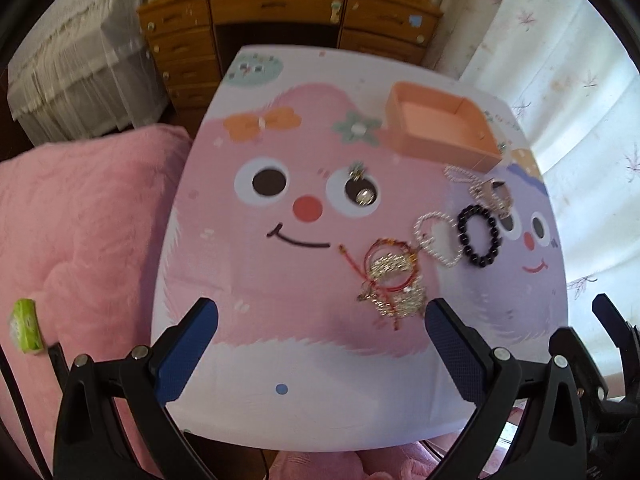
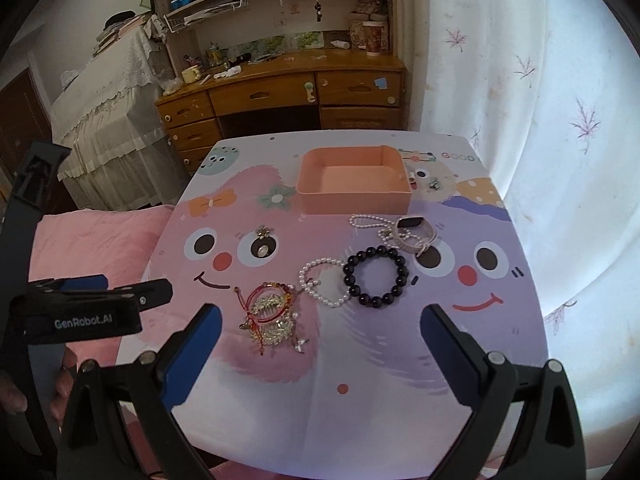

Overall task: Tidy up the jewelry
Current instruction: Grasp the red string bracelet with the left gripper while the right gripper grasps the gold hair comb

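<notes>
Jewelry lies on a small cartoon-print table (image 2: 360, 412). An empty peach box (image 2: 354, 184) stands at the back; it also shows in the left wrist view (image 1: 440, 126). In front of it lie a black bead bracelet (image 2: 376, 276) (image 1: 479, 236), a white pearl bracelet (image 2: 322, 282) (image 1: 436, 240), a pearl strand with a watch (image 2: 414, 232), a red cord tangled with gold pieces (image 2: 272, 316) (image 1: 394, 280), and small earrings (image 2: 263, 242) (image 1: 362, 188). My left gripper (image 1: 322, 320) is open and empty above the table's near edge. My right gripper (image 2: 320, 320) is open and empty.
A pink blanket (image 1: 80, 240) lies left of the table, with a green packet (image 1: 26, 324) on it. A wooden desk (image 2: 280, 88) with shelves stands behind. A white flowered curtain (image 2: 540, 120) hangs on the right. The left gripper's body (image 2: 80, 312) shows at the right wrist view's left.
</notes>
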### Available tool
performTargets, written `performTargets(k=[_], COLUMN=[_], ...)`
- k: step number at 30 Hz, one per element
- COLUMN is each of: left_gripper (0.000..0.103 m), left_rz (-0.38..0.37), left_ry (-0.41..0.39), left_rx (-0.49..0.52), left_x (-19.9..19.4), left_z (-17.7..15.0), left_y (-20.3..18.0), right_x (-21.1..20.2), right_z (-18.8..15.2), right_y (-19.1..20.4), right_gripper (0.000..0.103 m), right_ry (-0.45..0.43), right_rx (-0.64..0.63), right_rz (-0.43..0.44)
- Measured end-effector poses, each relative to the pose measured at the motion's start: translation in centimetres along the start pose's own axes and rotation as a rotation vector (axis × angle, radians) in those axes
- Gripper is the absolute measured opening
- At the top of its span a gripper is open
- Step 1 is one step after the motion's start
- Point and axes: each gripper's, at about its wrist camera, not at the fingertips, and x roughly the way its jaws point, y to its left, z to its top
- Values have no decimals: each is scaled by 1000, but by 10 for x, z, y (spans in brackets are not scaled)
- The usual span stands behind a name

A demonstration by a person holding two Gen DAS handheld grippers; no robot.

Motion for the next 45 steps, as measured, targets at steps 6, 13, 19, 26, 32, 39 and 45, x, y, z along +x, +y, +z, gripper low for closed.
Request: performTargets(k=[6,13,19,26,32,39,45], left_gripper=[102,102,102,102,102,94,75], left_rz=[-123,-282,-349,-331,-286,-232,-186], left_ry=[55,49,19,31,83,101,83], left_rx=[36,108,274,427,454,444,440], left_x=[53,82,99,116,135,148,146], left_z=[-3,1,3,16,24,28,28], left_y=[18,5,-24,-56,-68,-68,-67], right_x=[43,81,109,128,135,145,153], right_z=[-34,-65,-81,-93,-92,-82,-69], right_y=[30,54,61,68,70,57,41], right_gripper=[100,97,91,85,78,74,74], right_ry=[-1,8,10,-28,-32,-2,24], right_rx=[-174,-384,-457,-547,-541,-438,-391], right_rz=[-20,-20,-10,10,45,96,149])
